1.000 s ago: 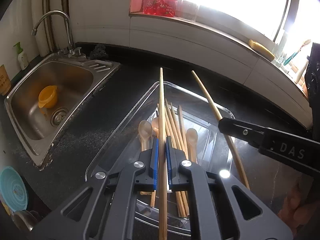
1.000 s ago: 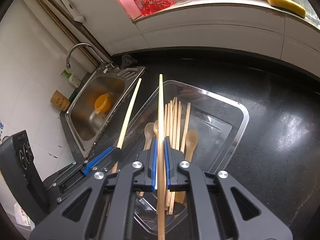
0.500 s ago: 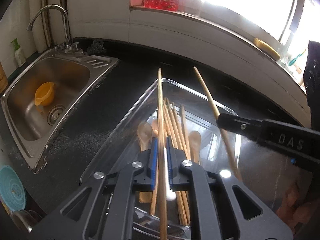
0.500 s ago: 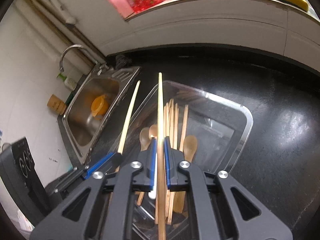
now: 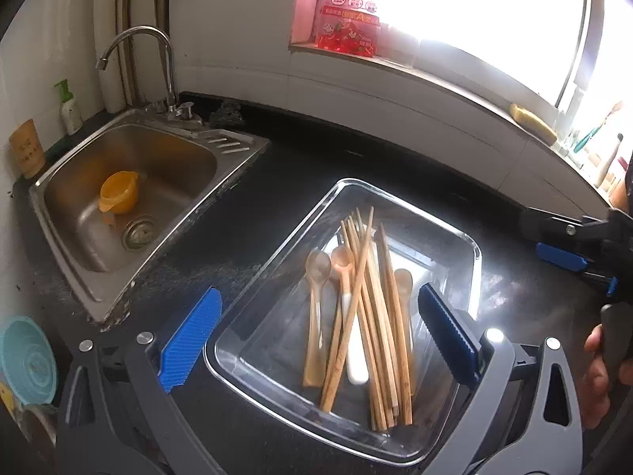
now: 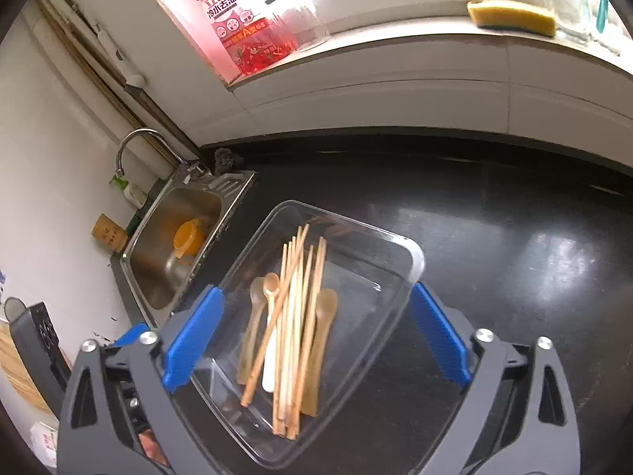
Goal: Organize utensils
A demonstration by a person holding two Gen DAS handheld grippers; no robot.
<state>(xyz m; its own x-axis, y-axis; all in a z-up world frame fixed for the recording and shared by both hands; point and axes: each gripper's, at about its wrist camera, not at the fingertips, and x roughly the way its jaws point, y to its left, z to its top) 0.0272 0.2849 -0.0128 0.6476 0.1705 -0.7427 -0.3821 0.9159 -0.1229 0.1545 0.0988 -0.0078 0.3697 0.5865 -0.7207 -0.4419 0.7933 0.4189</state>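
Both the left claw (image 5: 316, 332) and the right claw (image 6: 316, 332) have just been opening and now stand wide apart with nothing between them, the chopsticks (image 5: 372, 308) and spoons (image 5: 316, 277) lying in the clear tray (image 5: 470, 245) on the dark surface (image 5: 277, 182), so little seems left.

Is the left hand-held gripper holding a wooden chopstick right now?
No, the left hand-held gripper stands wide open with nothing between its blue pads, and the wooden chopsticks lie in the clear plastic tray.
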